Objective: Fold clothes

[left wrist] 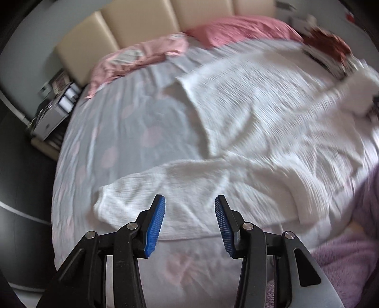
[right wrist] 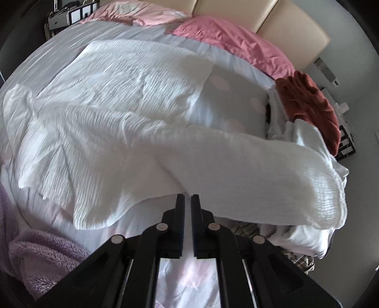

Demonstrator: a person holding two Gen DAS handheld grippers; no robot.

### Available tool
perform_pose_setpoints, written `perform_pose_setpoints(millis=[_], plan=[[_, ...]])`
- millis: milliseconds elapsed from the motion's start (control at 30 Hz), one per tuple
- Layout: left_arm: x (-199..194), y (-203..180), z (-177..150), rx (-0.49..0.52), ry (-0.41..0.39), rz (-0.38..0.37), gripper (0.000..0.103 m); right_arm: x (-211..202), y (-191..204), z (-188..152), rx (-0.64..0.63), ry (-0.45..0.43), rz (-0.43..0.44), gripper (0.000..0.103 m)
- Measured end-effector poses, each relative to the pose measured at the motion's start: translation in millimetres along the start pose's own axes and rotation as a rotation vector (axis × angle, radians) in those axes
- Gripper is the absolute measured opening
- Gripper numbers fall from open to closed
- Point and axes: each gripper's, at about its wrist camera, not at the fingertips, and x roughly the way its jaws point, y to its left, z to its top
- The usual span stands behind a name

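Observation:
A white crinkled long-sleeved garment (left wrist: 260,106) lies spread on the bed; it also shows in the right wrist view (right wrist: 106,113). One sleeve (left wrist: 177,184) lies just ahead of my left gripper (left wrist: 189,206), which is open and empty above it. My right gripper (right wrist: 187,196) is nearly shut on the lower edge of the other sleeve (right wrist: 260,170), which is lifted off the bed and hangs to the right.
The bed has a grey sheet (left wrist: 123,123) with pale pink spots. Pink pillows (right wrist: 236,40) lie against a beige headboard (left wrist: 132,21). A rust-red garment (right wrist: 308,104) tops a clothes pile at the right edge. A lilac fleece (right wrist: 42,251) lies near the front.

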Motion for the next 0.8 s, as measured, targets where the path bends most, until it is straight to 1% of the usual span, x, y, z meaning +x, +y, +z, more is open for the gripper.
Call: perform_pose_setpoints(millis=[167, 233, 333, 367, 400, 433, 467, 667, 800], plan=[[30, -58, -14, 0.262, 0.113, 0.012, 0.047, 30, 34, -12, -0.09, 0.1, 0.03, 0.006], [42, -80, -21, 0.362, 0.152, 0.012, 0.047, 42, 41, -15, -0.131, 0.139, 0.042, 0.006], [57, -107, -27, 0.473, 0.201, -0.008, 0.048, 56, 50, -16, -0.222, 0.164, 0.061, 0.006], [62, -117, -28, 0.512, 0.215, -0.011, 0.048, 60, 53, -16, -0.257, 0.169, 0.069, 0.009], [66, -124, -28, 0.542, 0.225, -0.014, 0.048, 64, 55, -16, -0.291, 0.178, 0.071, 0.018], [71, -131, -28, 0.573, 0.236, -0.018, 0.048, 67, 58, -17, -0.324, 0.187, 0.073, 0.022], [76, -138, -28, 0.601, 0.247, -0.022, 0.049, 70, 60, -17, -0.357, 0.196, 0.074, 0.024], [100, -161, -24, 0.668, 0.287, -0.066, 0.049, 88, 72, -15, -0.491, 0.225, 0.071, 0.024], [112, -162, -24, 0.671, 0.311, -0.083, 0.049, 101, 76, -16, -0.571, 0.236, 0.035, 0.025]])
